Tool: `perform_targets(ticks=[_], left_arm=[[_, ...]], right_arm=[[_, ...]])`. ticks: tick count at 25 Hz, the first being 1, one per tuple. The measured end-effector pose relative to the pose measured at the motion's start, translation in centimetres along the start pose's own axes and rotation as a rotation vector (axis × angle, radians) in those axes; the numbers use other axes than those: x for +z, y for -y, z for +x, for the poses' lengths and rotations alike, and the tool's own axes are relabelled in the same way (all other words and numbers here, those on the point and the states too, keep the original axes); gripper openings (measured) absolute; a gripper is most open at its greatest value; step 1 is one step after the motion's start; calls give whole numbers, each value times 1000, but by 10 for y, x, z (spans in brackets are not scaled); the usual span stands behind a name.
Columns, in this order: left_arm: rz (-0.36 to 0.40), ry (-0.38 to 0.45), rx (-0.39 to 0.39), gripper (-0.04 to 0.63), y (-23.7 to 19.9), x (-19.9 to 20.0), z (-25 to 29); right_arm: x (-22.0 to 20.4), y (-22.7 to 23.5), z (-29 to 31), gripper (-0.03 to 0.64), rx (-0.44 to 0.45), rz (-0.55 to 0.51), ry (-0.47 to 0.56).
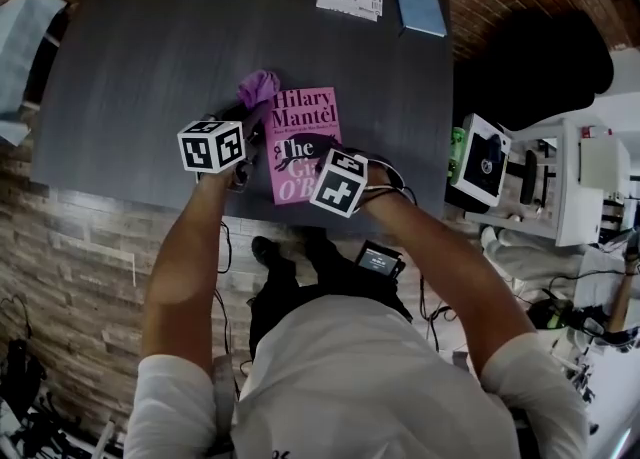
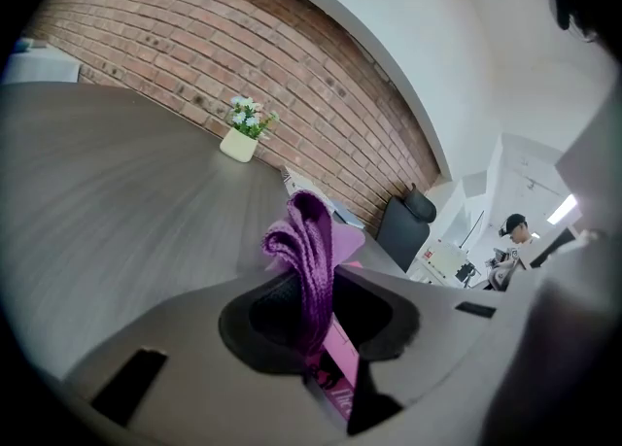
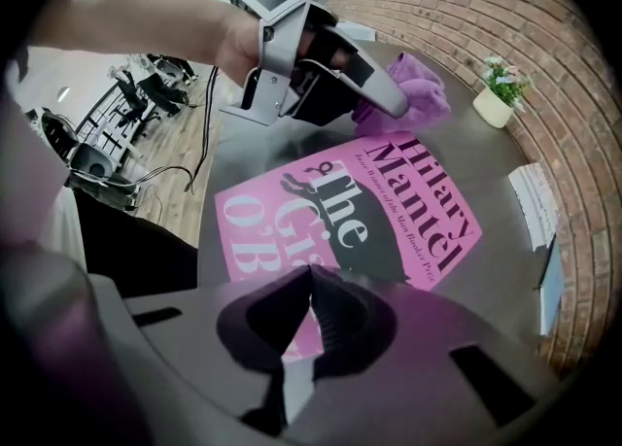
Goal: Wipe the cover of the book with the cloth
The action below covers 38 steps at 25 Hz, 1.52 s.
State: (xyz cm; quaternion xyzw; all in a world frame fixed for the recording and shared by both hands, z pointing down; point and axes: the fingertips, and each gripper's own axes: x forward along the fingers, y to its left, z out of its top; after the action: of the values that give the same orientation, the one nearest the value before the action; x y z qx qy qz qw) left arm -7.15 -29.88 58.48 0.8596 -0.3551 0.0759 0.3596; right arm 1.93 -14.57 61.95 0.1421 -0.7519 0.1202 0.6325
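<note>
Fingers of the left gripper clamp the bunched purple knitted cloth, likely soft and light, beside the stiff pink paperback book, flat on the dark table; the right gripper has its jaws together, empty.

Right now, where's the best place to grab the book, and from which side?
Probably the book by its near edge, from the front: it lies flat, cover up, that edge close to the table's front and just under the shut right gripper. The left gripper holds the cloth at its far left corner.
</note>
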Motion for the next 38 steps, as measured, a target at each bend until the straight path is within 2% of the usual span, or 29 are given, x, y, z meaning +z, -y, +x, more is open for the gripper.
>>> perform_targets(ticks=[15, 38], left_arm=[[-43, -32, -53, 86, 28, -37, -24], [-161, 14, -76, 85, 62, -83, -60]], right_arm=[[-2, -1, 2, 14, 4, -26, -39], [-1, 1, 2, 11, -19, -37, -55]])
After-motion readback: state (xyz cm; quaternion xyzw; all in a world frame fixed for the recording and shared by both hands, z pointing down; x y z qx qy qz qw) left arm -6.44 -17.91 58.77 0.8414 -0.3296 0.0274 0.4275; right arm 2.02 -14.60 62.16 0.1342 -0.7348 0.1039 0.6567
